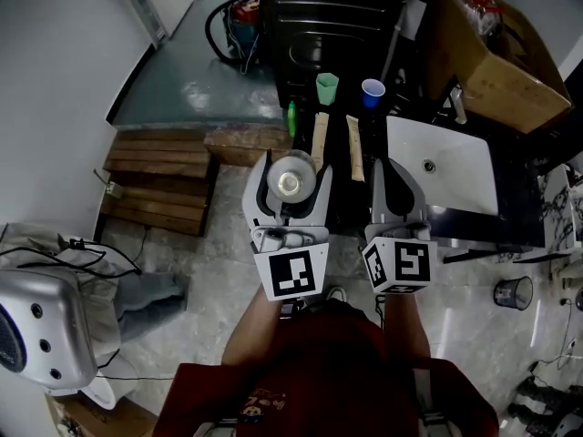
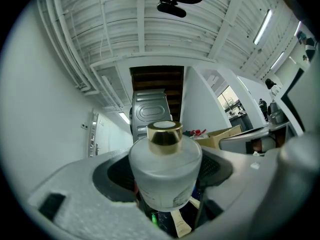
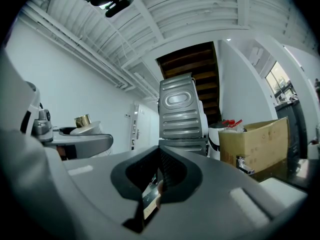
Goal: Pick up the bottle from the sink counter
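Bottle: frosted glass bottle (image 2: 165, 164) with a gold cap (image 2: 164, 133), upright between the left fingers, lifted off the counter.
Left gripper (image 1: 293, 167): fingers (image 2: 112, 181) spread wide and pinching the bottle's body from both sides; the cap pokes up above them.
Right gripper (image 1: 398, 188): fingers (image 3: 150, 171) pressed together, level with the left pair and just beside it.
Sink (image 1: 444, 167): white basin, beyond and to the right of the right fingers.
Cups: green cup (image 1: 327, 87) and blue cup (image 1: 373, 91) on the dark counter, well past both sets of fingertips.
Tan packs: two long flat ones (image 1: 320, 139) (image 1: 354, 147), lying beyond the fingertips in the gap between the two grippers.
Cardboard box (image 1: 496, 71): far right, past the sink.
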